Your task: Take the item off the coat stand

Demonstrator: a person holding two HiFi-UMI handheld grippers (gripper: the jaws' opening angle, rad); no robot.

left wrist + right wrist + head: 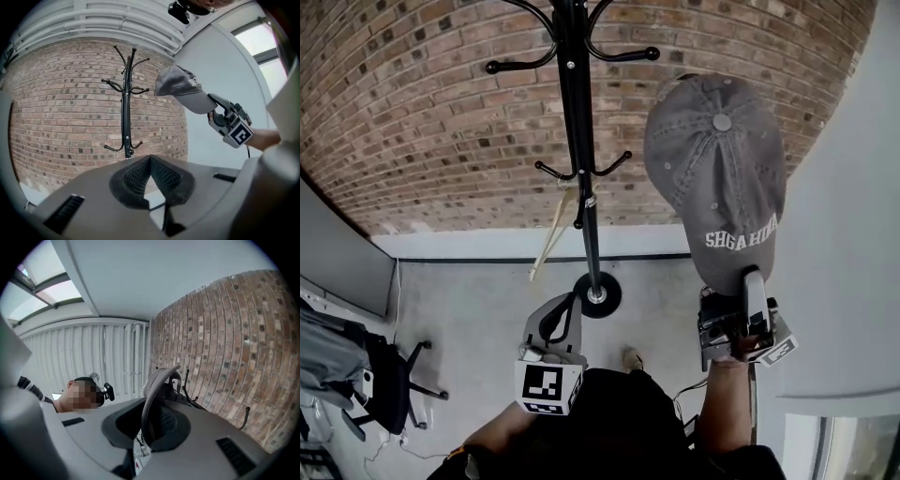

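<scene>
A grey cap [717, 169] with white lettering hangs in the air right of the black coat stand [579, 141], clear of its hooks. My right gripper [752, 281] is shut on the cap's brim, which runs up between the jaws in the right gripper view [152, 423]. In the left gripper view the cap [180, 86] and the right gripper [220, 110] sit right of the stand [126, 108]. My left gripper [561, 314] hangs low near the stand's base, shut with nothing in it [150, 161].
A brick wall [412, 112] stands behind the coat stand, and a white wall [853, 234] is close on the right. A pale stick [551, 234] leans by the pole. The round base [597, 295] rests on the floor. An office chair [384, 375] stands at the left.
</scene>
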